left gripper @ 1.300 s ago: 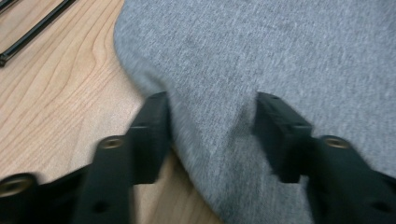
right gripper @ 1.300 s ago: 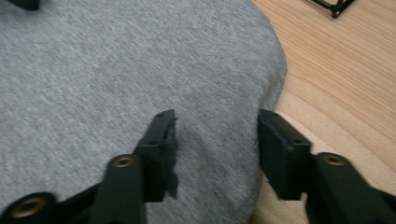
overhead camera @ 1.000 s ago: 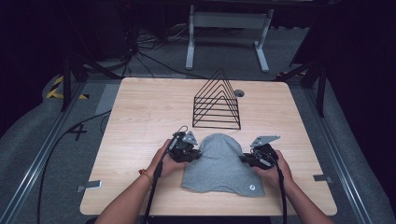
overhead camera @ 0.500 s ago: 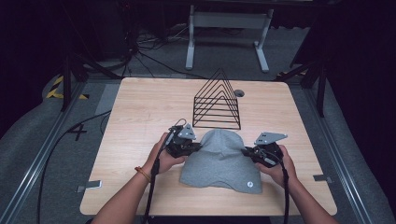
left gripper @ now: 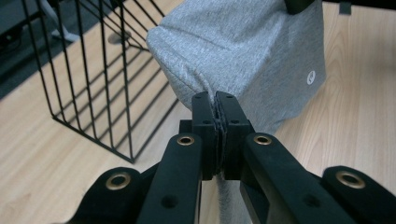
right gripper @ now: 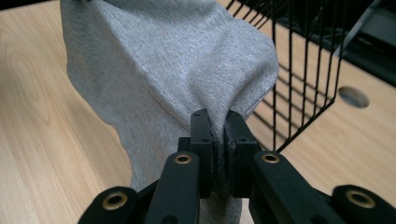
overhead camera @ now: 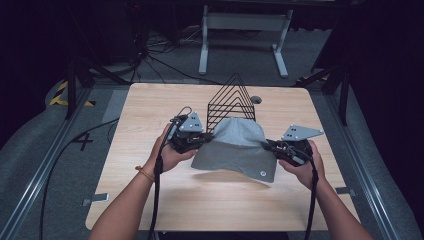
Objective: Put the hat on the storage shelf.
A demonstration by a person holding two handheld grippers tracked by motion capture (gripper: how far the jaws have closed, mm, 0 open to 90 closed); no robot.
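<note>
Your left gripper (overhead camera: 200, 140) has its fingers (left gripper: 204, 122) clamped tight on one edge of the grey cloth (overhead camera: 239, 149). Your right gripper (overhead camera: 272, 146) pinches the opposite edge, fingers (right gripper: 201, 135) closed with fabric bunched between them. The cloth hangs stretched between both, lifted off the counter (overhead camera: 150, 110), its far end against the black wire rack (overhead camera: 231, 100) just beyond your fingers.

The high view looks forward and down from above the person's side, taking in the whole bench (overhead camera: 150, 200) and the floor beyond. Each gripper view sits very close behind its own fingers (left gripper: 205, 126), looking along them low over the bench. All three views share the grey cloth (overhead camera: 235, 147) and the black wire rack (overhead camera: 231, 102) behind it.
</note>
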